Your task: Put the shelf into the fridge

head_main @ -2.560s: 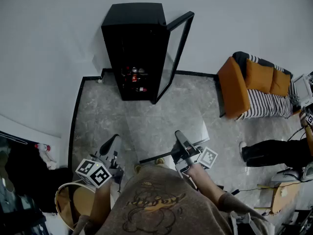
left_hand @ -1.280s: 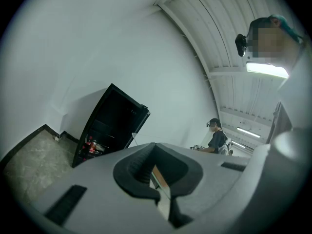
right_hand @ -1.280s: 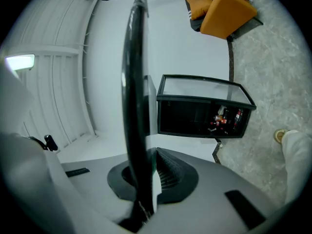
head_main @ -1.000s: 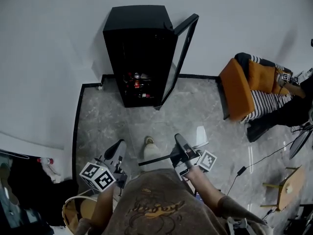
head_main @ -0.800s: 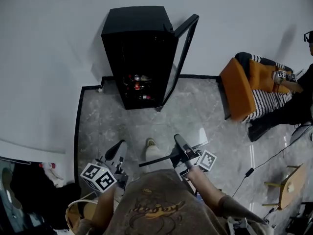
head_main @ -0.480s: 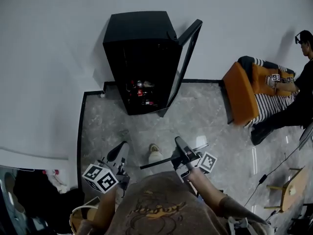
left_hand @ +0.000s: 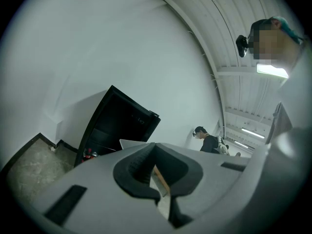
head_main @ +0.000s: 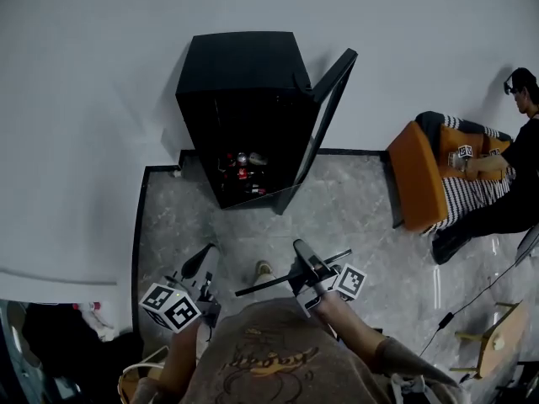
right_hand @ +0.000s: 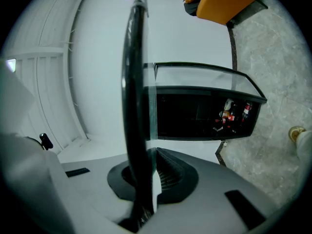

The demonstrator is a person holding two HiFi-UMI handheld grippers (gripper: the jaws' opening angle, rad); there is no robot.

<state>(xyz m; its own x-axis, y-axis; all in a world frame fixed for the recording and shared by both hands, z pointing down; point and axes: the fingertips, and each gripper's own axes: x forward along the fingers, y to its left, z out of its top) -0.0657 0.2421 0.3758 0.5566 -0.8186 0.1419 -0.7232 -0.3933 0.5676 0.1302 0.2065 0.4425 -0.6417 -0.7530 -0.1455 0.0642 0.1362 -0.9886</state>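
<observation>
Fingers (right_hand: 171,177) of right gripper (right_hand: 146,172): clamped on dark rim of shelf (head_main: 269,283). Left gripper (left_hand: 155,174): closed on the glass edge. Shelf carried near; fridge (head_main: 244,112) far, door (head_main: 320,124) open. Gap narrower than earlier, so approach likely continues; insertion not begun.

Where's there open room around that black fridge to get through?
Bare grey floor lies between the fridge and the held shelf, bordered left by the black skirting. Crowded: bottles on the fridge's bottom level; sofa to the right.

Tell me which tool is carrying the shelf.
The right tool: its jaws clamp the glass shelf; the left tool sits apart from it.
</observation>
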